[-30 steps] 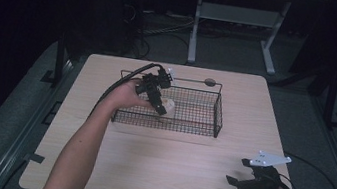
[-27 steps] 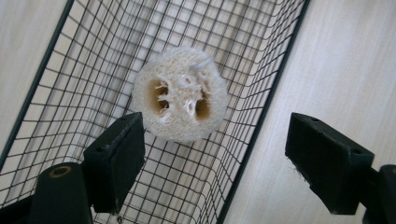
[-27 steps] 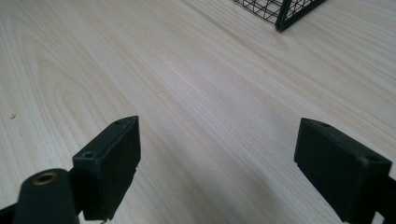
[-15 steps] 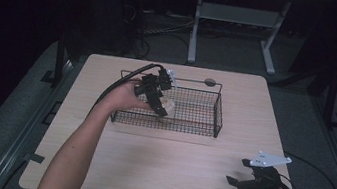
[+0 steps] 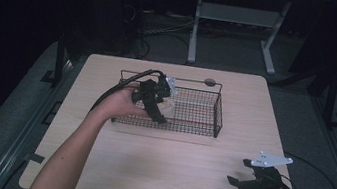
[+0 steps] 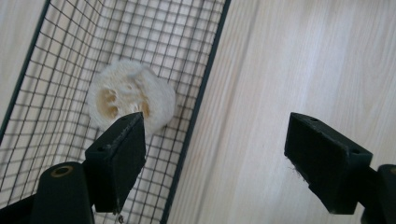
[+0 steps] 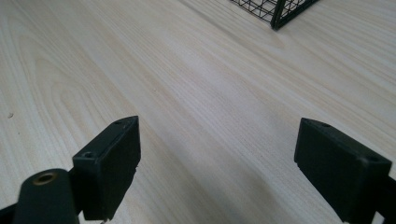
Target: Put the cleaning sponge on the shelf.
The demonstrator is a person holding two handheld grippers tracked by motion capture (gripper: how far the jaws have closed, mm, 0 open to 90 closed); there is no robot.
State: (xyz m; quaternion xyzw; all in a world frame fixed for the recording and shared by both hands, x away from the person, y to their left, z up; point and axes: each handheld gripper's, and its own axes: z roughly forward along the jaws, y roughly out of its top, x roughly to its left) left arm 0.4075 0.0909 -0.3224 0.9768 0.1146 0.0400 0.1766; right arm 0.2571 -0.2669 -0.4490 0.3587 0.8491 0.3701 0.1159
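The left gripper (image 5: 157,104), jaws apart and empty, hovers over the wire basket (image 5: 204,128) where the loofah slice (image 6: 130,99) lies, while the right gripper (image 5: 244,182) rests open at five o'clock on the counter (image 5: 185,173).

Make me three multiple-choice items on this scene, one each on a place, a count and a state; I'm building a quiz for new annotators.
1. Where does the pale loofah slice lie?
A. inside the wire basket
B. on the bare table in front of the basket
C. between the right claw's jaws

2. How many pale loofah slices show in the basket?
A. one
B. two
C. three

3. How do the jaws of the left claw stand?
A. shut on the slice
B. wide apart, holding nothing
C. shut on the basket rim

Key: 1 A, the left gripper view shows the slice on the mesh floor. 2 A, a single slice is visible. 3 B, a wide gap of bare mesh and table lies between the two jaws, with the slice beyond them.
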